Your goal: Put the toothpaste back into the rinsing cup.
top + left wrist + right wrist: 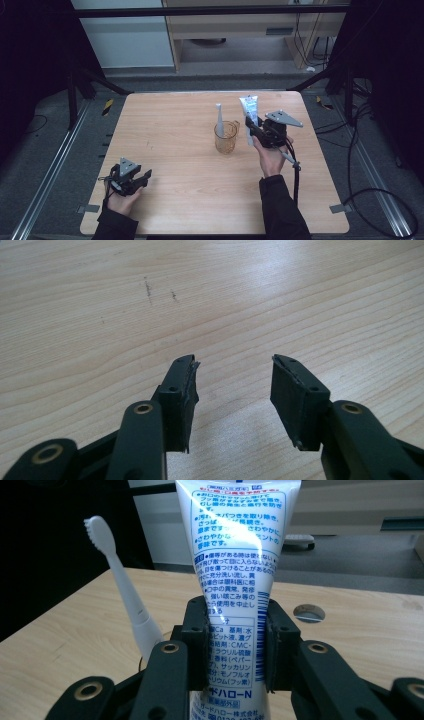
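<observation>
White tube: toothpaste tube (235, 580) with blue print, standing upright between the jaws of the right gripper (235, 645); in the high view it is showing right of centre (249, 112), raised above the tabletop, just right of the cup.
Right gripper: grasping the toothpaste tube, both pads pressing on its flanks low on the body; in the high view (255, 131) a hand is holding it from below, the grey three-cornered plate facing up.
Cup: amber see-through cup (225, 136) with a handle, sitting at the centre of the frame, just left of the tube, not touching it.
Toothbrush: white toothbrush (219, 121) standing head-up in the cup, leaning slightly; in the right gripper view (125, 595) it is rising at left, beside the tube.
Left gripper: released, jaws standing apart with nothing between them (232, 390); in the high view (142, 179) it is resting at lower left, well apart from the cup.
Table: pale wooden table (175, 150) bearing everything; faint dark scuffs showing in the upper left of the left gripper view (150, 290).
</observation>
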Available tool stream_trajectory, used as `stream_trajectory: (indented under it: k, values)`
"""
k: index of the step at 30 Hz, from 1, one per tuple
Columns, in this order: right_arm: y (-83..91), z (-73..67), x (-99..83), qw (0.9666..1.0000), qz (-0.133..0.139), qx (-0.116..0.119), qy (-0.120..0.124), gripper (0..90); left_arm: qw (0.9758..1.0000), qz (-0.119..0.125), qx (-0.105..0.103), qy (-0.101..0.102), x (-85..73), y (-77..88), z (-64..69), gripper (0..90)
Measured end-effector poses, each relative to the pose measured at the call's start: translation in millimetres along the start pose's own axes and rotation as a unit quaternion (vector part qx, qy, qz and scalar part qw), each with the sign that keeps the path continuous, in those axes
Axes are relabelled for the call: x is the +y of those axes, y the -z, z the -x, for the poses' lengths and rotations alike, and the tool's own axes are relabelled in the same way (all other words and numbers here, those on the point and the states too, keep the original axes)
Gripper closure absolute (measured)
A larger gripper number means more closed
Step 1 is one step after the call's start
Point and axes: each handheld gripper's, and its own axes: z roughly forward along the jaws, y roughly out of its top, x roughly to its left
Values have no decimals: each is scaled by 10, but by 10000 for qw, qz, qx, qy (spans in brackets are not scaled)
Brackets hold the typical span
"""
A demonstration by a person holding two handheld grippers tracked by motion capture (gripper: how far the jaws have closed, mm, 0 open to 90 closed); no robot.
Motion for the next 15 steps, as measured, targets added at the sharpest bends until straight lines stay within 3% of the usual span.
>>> stream_trajectory:
  k: [6,15]
  values:
    - [-141,-6,57,9996,267,-15,6,690,10000,-11,3,6,-2,-9,-2,525]
    - [-366,-47,125,9985,516,63,-191,690,10000,9,-2,17,0,-8,3,525]
